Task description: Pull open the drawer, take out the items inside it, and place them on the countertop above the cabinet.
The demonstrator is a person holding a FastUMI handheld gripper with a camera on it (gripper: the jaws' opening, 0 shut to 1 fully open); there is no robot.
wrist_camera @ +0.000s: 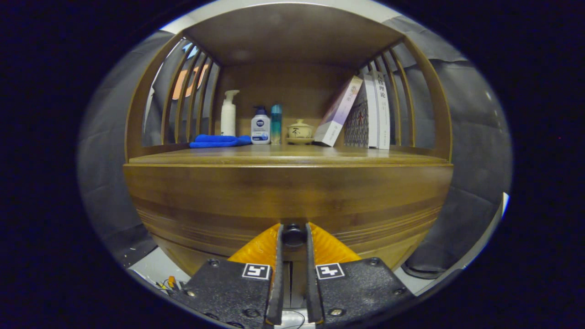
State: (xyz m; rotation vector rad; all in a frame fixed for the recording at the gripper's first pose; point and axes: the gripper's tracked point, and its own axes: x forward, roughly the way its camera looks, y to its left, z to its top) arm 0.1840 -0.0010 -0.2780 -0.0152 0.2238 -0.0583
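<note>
The fingers (279,246) clamp narrowly on the dark knob (294,235) at the lower middle of the closed drawer (288,201). Above it, we see the countertop (288,157) bare along its front edge; bottles (260,128) and books (361,114) line its rear edge.

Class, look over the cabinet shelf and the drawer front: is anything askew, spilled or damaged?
Only one book stands out: it leans tilted against the upright books. Nothing is spilled or broken. The tool is closed around the drawer knob; the drawer looks shut.
</note>
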